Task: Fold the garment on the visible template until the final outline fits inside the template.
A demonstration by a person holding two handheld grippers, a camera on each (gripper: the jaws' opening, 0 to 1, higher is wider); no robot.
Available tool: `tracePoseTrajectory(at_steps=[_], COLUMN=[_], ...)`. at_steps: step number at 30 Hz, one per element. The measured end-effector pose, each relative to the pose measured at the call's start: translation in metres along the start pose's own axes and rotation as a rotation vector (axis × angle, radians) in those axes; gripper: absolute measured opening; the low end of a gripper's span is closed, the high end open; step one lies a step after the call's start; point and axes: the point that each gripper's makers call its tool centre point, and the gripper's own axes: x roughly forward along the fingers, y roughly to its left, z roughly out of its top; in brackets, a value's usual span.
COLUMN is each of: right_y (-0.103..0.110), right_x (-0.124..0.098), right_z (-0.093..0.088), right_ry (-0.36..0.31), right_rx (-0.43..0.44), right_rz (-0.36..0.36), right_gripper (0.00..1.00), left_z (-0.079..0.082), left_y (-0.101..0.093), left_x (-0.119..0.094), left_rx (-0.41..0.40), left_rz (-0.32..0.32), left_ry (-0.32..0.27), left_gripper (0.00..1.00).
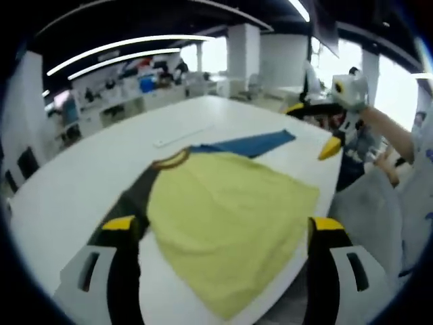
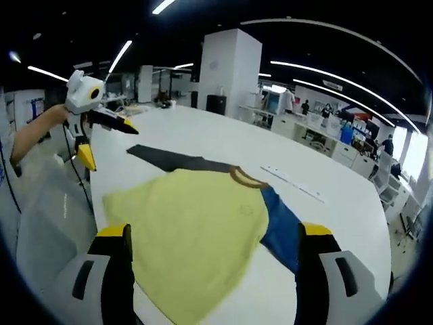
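A yellow garment (image 1: 226,223) with one blue sleeve (image 1: 254,144) and one black sleeve (image 2: 169,160) lies flat on the white bench (image 1: 81,176), reaching its near edge. The left tongs (image 1: 226,233) and right tongs (image 2: 213,240) hang above it, spread and gripping nothing.

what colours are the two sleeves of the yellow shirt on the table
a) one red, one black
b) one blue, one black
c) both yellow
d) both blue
b: on the yellow shirt lying flat on the white table, one blue sleeve sticks out on one side of the collar and one black sleeve on the other.
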Motion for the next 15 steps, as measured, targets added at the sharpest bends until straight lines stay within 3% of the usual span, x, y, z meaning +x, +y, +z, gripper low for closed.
tracePoseTrajectory(at_steps=[15], right_y=[0.012], right_x=[-0.023], right_z=[-0.016], right_ry=[-0.01], right_rx=[0.063], right_rz=[-0.026], right_gripper=[1.0], left_z=[-0.006], left_y=[-0.011], left_x=[-0.007], left_rx=[-0.016], left_rz=[0.016], left_ry=[-0.017], left_gripper=[1.0])
